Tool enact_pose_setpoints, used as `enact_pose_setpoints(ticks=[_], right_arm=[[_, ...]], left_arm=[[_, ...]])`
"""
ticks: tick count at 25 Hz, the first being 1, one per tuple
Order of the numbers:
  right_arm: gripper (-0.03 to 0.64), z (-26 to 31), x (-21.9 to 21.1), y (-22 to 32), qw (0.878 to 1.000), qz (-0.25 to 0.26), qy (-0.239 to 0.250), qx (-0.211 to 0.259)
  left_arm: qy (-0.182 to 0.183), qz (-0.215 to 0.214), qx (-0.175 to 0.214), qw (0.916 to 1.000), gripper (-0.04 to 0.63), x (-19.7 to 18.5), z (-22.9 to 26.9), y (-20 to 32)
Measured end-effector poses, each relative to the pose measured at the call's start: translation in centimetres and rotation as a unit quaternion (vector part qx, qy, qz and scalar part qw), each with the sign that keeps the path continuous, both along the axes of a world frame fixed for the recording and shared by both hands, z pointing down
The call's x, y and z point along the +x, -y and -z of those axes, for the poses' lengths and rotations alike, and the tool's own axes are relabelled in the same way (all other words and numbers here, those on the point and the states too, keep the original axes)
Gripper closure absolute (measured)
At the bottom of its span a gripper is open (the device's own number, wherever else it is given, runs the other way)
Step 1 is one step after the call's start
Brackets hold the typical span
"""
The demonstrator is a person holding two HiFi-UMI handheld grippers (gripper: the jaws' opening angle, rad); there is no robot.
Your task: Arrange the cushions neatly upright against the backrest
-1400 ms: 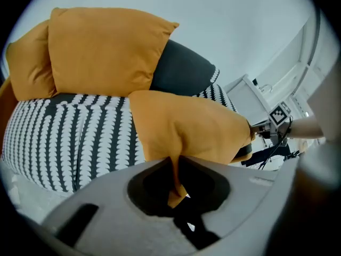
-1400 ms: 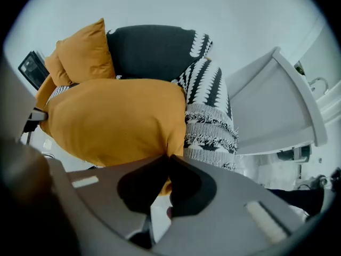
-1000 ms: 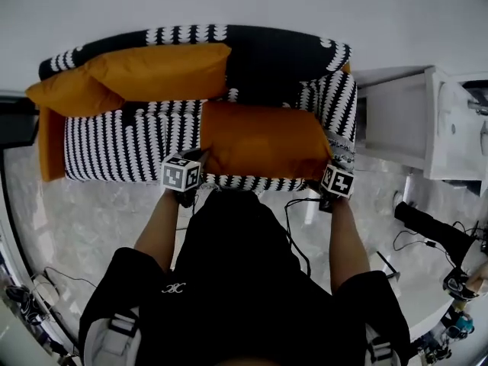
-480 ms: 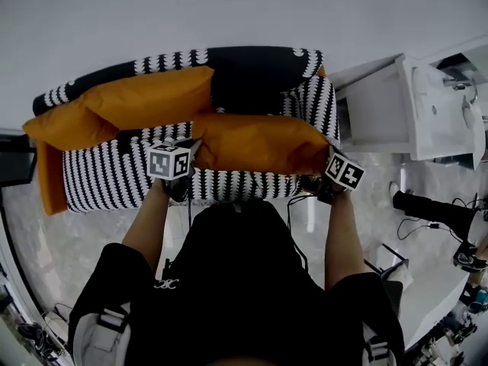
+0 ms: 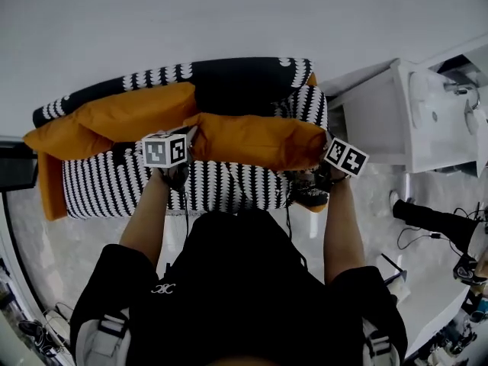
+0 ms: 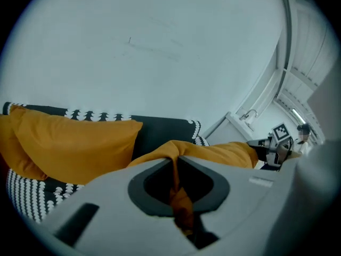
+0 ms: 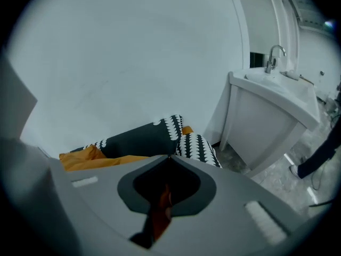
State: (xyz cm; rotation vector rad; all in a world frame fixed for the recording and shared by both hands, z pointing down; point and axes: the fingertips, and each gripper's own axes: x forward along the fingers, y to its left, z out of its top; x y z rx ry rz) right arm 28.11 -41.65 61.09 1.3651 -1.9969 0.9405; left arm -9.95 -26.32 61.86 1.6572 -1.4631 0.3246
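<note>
Since a sec ago the held cushion point(image 5: 255, 139) has come up off the seat point(image 5: 229, 189) of the sofa point(image 5: 107, 185). It lay flat & broad on the black-and-white seat then. Now it shows edge-on, a long orange band hanging b/w your two hands, close in front of the backrest point(image 5: 236, 82). Both hands have risen & gone fwd w/ it.

Your left gripper point(image 5: 188, 139) is pinching the cushion's left corner: in the left gripper view, orange fabric is bunched tight b/w the nearly closed jaws. Your right gripper point(image 5: 323, 152) pinches the right corner, and its own view shows a fold of orange cloth squeezed in the narrow slit of the jaws.

A second cushion point(image 5: 141, 109) leans on the backrest at left, its right end just beside or touching the held one; can't tell which. A third cushion point(image 5: 57, 137) sags over the sofa's left end, tilted, not upright. A white sink cabinet point(image 5: 381, 117) stands just right of the sofa.

For the task, my read is that the lift is done & placing comes next, since the cushion rests on nothing yet. You'd prob. need to set its lower edge at the back of the seat, w/ the top edge against the backrest, before letting go. Risk: the soft filling sags b/w two corner grips, so it may slump fwd on release. The left cushions likely still need straightening.
</note>
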Motion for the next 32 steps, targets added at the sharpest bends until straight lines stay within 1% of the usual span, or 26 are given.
enact_pose_setpoints(ticks=[3, 7, 10, 11, 14, 16, 24, 30, 32], right_arm=[[0.601, 0.0, -0.9, 4.2, 1.000, 0.013, 0.024, -0.009], [0.601, -0.1, -3.6, 9.2, 0.998, 0.052, 0.019, -0.006], [0.601, -0.1, -5.8, 12.6, 0.997, 0.077, 0.018, 0.000], [0.601, -0.1, -6.5, 13.7, 0.996, 0.082, 0.019, 0.001], [0.601, -0.8, -8.0, 16.7, 0.995, 0.093, 0.021, 0.000], [0.601, -1.4, -8.8, 18.5, 0.995, 0.096, 0.022, -0.002], [0.603, -4.7, -11.1, 24.5, 0.995, 0.096, 0.015, -0.013], [0.603, -7.5, -12.1, 26.1, 0.995, 0.097, 0.011, -0.026], [0.603, -8.3, -12.3, 26.2, 0.995, 0.093, 0.006, -0.031]], left_arm=[[0.006, 0.029, 0.009, 0.9995, 0.558, -0.5, 0.9, 3.8], [0.016, 0.067, 0.002, 0.9976, 0.557, -2.4, 1.3, 8.0], [0.040, 0.096, -0.009, 0.9945, 0.557, -3.9, 1.5, 10.3], [0.043, 0.108, -0.010, 0.9932, 0.555, -4.3, 1.4, 11.0], [0.023, 0.151, -0.008, 0.9882, 0.554, -5.6, 0.9, 12.8], [0.014, 0.171, -0.011, 0.9852, 0.552, -6.3, 0.5, 13.9], [0.033, 0.194, -0.046, 0.9794, 0.552, -8.0, -2.5, 18.1], [0.037, 0.205, -0.067, 0.9758, 0.553, -8.5, -5.6, 18.7], [0.044, 0.205, -0.077, 0.9747, 0.552, -8.7, -6.8, 18.5]])
